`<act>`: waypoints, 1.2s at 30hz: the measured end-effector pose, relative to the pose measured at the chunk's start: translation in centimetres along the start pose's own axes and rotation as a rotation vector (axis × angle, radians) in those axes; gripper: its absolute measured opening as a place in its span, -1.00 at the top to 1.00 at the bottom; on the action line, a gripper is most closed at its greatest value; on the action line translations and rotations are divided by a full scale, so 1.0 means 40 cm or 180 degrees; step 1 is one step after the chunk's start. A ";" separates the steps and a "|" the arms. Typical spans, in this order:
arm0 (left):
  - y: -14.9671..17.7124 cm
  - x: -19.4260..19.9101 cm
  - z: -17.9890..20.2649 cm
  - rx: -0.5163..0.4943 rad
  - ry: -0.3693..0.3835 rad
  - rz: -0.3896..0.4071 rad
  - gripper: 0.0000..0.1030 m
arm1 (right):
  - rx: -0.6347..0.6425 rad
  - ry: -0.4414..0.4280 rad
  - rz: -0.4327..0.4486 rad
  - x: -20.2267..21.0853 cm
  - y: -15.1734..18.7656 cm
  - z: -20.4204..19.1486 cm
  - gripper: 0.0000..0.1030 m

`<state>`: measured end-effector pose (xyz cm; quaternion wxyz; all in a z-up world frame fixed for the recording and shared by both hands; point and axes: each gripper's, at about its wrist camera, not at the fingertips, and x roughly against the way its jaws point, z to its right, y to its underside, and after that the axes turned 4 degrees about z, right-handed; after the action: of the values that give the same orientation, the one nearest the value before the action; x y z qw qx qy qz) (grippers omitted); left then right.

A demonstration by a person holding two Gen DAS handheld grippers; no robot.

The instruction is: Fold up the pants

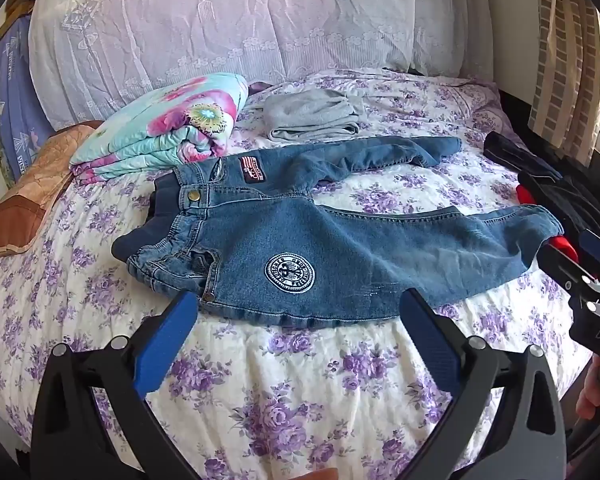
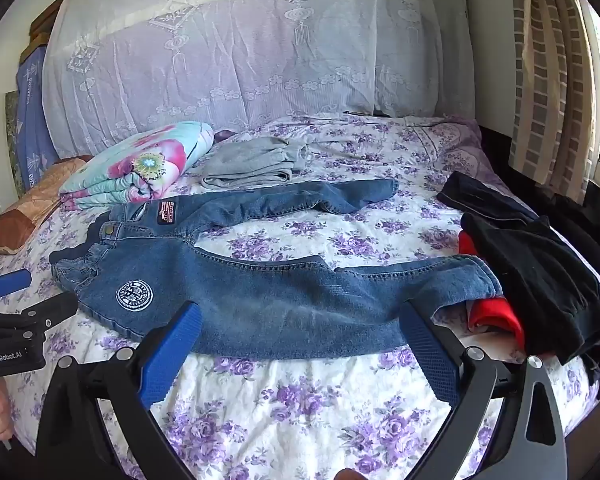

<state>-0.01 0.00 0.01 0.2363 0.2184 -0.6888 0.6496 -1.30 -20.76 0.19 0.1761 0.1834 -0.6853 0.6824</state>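
**Jeans lie spread on flowered bed as two grippers wait at near edge**

A pair of blue jeans (image 1: 300,248) lies flat on the purple-flowered bedspread (image 1: 292,392), waistband toward 9 o'clock, legs splayed toward 3 o'clock. In the left wrist view, the left gripper (image 1: 298,304) hangs with its fingers spread wide, tips just at the near hem of the hip, by the round white patch (image 1: 289,273) at 12 o'clock; it holds nothing. In the right wrist view, the right gripper (image 2: 300,314) is equally wide apart and empty, its blue pads (image 2: 172,356) framing the near leg's knee and cuff at 12 o'clock.

A black garment (image 2: 540,280) over something red (image 2: 496,314) crowds the near cuff at 3 o'clock. A folded floral quilt (image 1: 168,128) sits at 10 o'clock just beyond the waistband, with folded grey clothes (image 1: 312,114) at 12 o'clock past the far leg. Bare bedspread shows between the legs and toward 6 o'clock.
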 end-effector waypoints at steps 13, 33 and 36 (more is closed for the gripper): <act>0.010 -0.007 0.003 0.0044 0.0010 0.0005 -0.92 | 0.0022 -0.0001 -0.0012 0.003 -0.001 -0.003 -0.93; 0.005 -0.009 -0.005 0.0038 0.0013 -0.0021 -0.92 | 0.0029 -0.0009 -0.0041 -0.005 0.010 -0.006 -0.93; 0.006 -0.009 -0.005 0.0043 0.0022 -0.0022 -0.92 | 0.0028 -0.0008 -0.0041 -0.005 0.010 -0.006 -0.93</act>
<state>0.14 0.22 -0.39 0.2395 0.2201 -0.6828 0.6542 -1.33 -20.50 -0.24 0.1789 0.1895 -0.6813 0.6840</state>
